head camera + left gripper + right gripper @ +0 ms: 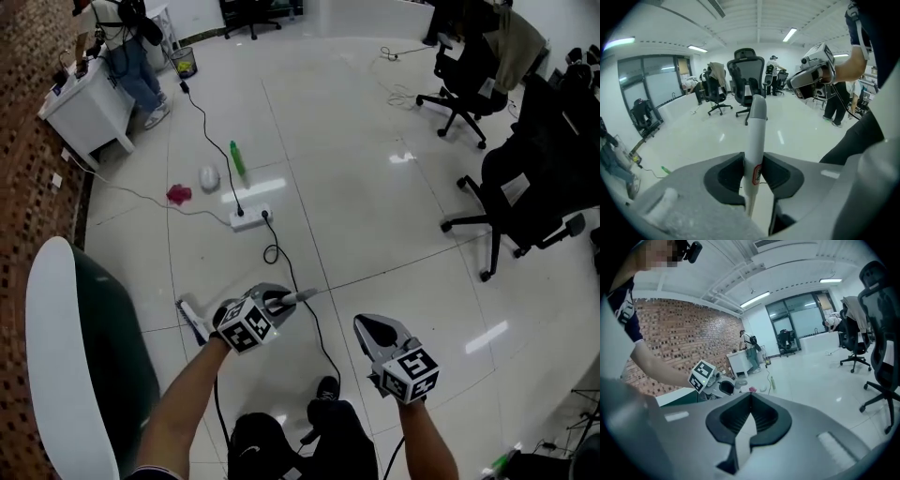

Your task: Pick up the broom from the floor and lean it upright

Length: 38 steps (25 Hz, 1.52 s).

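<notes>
My left gripper [278,302] is shut on the broom's pale handle, whose grey end [302,296] pokes out past the jaws. In the left gripper view the handle [756,122] runs straight up between the two dark pads, held off the floor. The broom's blue and white head [191,320] shows low at the left, behind my left forearm. My right gripper [378,330] is to the right of the left one, apart from the broom. In the right gripper view its jaws meet at the tips [750,394] with nothing between them.
A white power strip [249,218] with a black cable [319,328] trailing toward my feet lies ahead. Beyond it are a green bottle [237,157], a white object [209,176] and a pink cloth [178,194]. Black office chairs [525,187] stand right, a green and white seat [75,356] close left.
</notes>
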{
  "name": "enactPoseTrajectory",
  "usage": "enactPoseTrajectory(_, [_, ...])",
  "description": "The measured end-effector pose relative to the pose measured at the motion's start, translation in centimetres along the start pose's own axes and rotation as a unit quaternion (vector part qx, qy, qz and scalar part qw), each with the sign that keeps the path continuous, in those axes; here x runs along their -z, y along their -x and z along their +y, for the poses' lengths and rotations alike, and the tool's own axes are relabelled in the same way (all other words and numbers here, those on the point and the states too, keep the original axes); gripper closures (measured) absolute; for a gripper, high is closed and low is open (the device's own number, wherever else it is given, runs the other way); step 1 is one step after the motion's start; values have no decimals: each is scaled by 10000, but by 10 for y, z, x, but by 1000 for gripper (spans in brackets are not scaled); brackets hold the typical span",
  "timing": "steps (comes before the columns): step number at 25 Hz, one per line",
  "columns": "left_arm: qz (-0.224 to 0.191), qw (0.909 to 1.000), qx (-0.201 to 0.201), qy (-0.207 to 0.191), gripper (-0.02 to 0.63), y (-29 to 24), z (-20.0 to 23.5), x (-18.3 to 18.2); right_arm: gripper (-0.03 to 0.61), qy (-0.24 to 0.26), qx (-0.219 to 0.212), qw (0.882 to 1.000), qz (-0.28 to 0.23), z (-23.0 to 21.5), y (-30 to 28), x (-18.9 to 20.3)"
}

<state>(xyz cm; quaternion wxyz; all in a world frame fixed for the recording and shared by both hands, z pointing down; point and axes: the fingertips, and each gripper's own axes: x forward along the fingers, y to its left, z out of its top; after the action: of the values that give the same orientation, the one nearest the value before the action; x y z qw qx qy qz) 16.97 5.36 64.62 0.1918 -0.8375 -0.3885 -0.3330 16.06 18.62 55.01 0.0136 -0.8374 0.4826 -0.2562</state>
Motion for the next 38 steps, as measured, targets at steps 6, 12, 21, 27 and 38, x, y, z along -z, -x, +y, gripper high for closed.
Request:
enactPoseTrajectory(6, [-11, 9886, -1277, 795, 511, 95, 47, -21, 574, 137, -671, 9976, 27, 27, -6, -72])
enactPoseTrajectory(12, [-149, 9513, -2536, 1745, 511, 203, 89, 6, 575, 567, -1417, 9883, 27, 77, -50, -135])
enactPoseTrajectory(21, [-189, 8675, -3968, 2994, 511, 331, 102, 92, 574, 591, -2410, 9687, -84, 179, -136, -203])
enactPoseTrajectory(27, [-429, 8127, -4445, 3744, 511, 389, 101, 142, 575, 1004, -2859, 9530, 77, 248, -193, -232])
enactPoseTrajectory(38, [-698, 6541, -5493, 5153, 514, 469, 88, 216, 575, 1461, -4536, 8779, 464, 382, -302, -259])
